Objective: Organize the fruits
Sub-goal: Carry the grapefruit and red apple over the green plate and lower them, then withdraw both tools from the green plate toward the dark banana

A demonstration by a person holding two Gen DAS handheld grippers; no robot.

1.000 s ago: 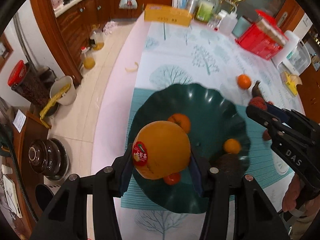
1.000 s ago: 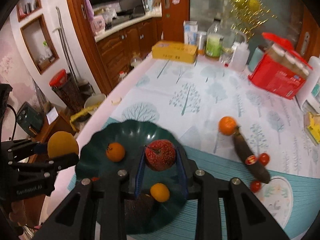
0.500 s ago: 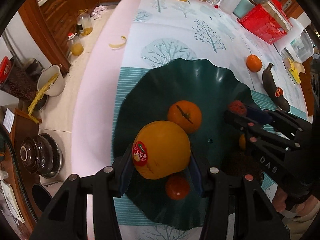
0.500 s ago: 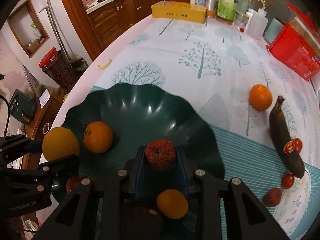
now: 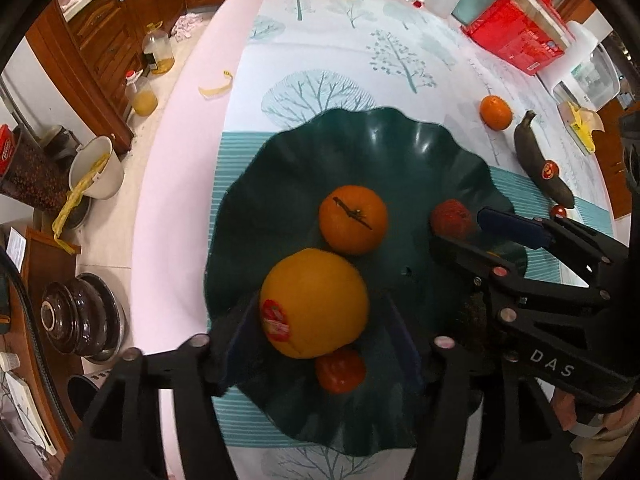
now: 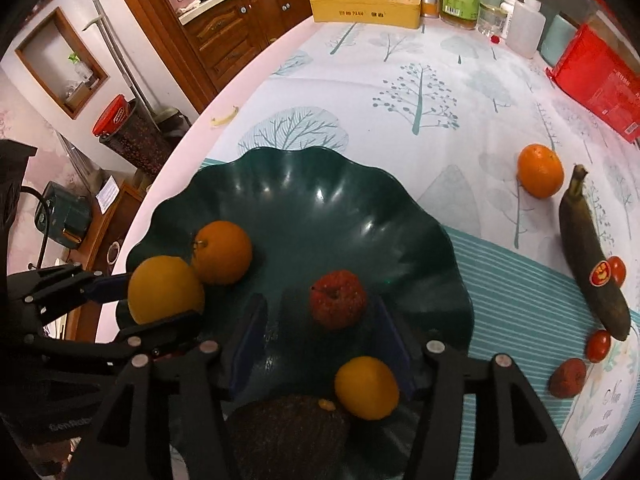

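Left fingers (image 5: 316, 320): spread, having just been opening; the big orange (image 5: 314, 303) sits between them with a gap showing on the right side, so I am no longer pinching it.
Right fingers (image 6: 320, 336): spread too, just been opening; the red fruit (image 6: 338, 299) lies between them, clear on both sides.
Where things are: both fruits rest in the green bowl (image 6: 304, 184), the big orange touching a tangerine (image 5: 353, 219) and a tomato (image 5: 340, 370) at the near rim; a small yellow citrus (image 6: 367, 387) and a dark rough fruit (image 6: 288, 432) lie near my right fingers.
Left on the surface: an orange (image 6: 540, 176), a dark banana (image 6: 592, 260), some cherry tomatoes (image 6: 599, 345), a wrinkled red fruit (image 6: 567, 377).
Handling, big orange: I judge it heavy, firm, waxy-smooth; round, so apt to roll. Take it across its widest girth.
Handling, red fruit: light, wrinkled, likely soft; pinch gently at the sides.
Handling, banana: overripe, probably soft; grip across the middle.
Axis: the banana's long axis runs away from me, stem at the far end; the red fruit's stem points up and left; the round fruits have no long axis.
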